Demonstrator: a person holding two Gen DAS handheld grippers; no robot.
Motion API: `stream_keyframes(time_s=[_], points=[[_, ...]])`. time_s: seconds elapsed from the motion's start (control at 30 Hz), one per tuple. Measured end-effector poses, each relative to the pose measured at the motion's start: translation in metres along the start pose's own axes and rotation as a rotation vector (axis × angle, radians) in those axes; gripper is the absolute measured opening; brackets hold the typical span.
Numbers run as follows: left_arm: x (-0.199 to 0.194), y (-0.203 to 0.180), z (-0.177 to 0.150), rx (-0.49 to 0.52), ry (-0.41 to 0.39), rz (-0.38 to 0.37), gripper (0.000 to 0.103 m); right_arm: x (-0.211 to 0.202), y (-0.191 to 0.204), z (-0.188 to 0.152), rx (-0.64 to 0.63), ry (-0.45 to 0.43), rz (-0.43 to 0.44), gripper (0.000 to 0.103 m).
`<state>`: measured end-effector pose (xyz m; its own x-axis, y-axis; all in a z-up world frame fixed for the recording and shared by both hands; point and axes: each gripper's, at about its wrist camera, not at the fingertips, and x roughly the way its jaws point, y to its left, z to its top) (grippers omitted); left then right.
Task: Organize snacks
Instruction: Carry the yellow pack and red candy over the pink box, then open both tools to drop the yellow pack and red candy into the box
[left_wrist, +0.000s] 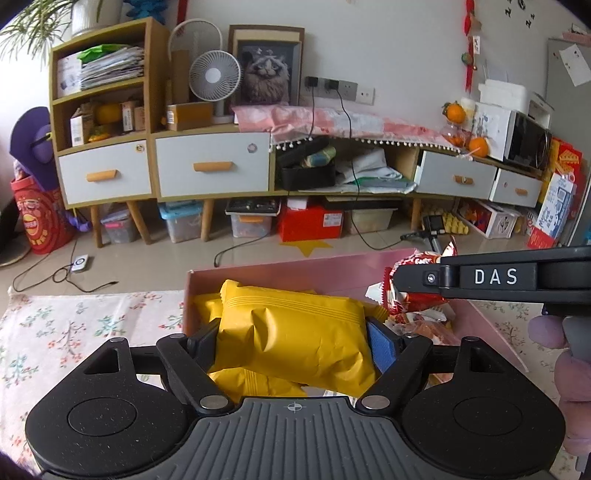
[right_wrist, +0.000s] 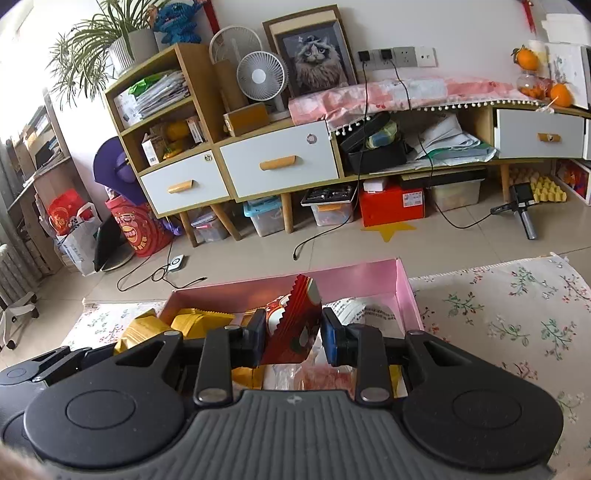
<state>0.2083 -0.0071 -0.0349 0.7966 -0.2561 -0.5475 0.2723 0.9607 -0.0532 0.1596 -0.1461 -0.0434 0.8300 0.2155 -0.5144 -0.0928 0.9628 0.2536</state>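
Home living room: sideboard (left_wrist: 212, 166), cat portrait (left_wrist: 266, 72)

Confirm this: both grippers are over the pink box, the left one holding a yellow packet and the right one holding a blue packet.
Not quite. The right gripper holds a red packet, not a blue one; only its finger pads are blue, as the right wrist view shows. The rest stands: both are over the pink box, and the left gripper holds a yellow packet.

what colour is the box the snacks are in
Pink box, inside and out; the right wrist view shows it best.
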Motion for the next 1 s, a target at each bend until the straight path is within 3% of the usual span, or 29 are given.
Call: stream_keyframes(time_s=[0.3, 0.33, 0.37, 0.43, 0.6, 1.0], points=[[0.010, -0.001, 0.004, 0.017, -0.021, -0.010, 0.085, 0.008, -0.001, 0.003, -0.006, 0.001, -0.013, 0.031], [0.010, -0.001, 0.003, 0.021, -0.024, -0.008, 0.085, 0.007, -0.001, 0.004, 0.001, -0.007, -0.017, 0.036], [0.010, -0.002, 0.003, 0.021, -0.026, -0.004, 0.087, 0.006, -0.002, 0.005, 0.008, -0.010, -0.016, 0.049], [0.009, -0.002, 0.004, 0.015, -0.029, -0.004, 0.089, 0.004, -0.002, 0.007, 0.018, -0.019, -0.017, 0.056], [0.003, -0.004, 0.003, 0.000, -0.025, 0.006, 0.096, -0.003, -0.002, 0.007, 0.008, -0.020, -0.028, 0.061], [-0.033, -0.007, -0.005, -0.016, 0.006, -0.003, 0.099, -0.032, -0.003, -0.001, -0.001, -0.008, -0.047, 0.077]])
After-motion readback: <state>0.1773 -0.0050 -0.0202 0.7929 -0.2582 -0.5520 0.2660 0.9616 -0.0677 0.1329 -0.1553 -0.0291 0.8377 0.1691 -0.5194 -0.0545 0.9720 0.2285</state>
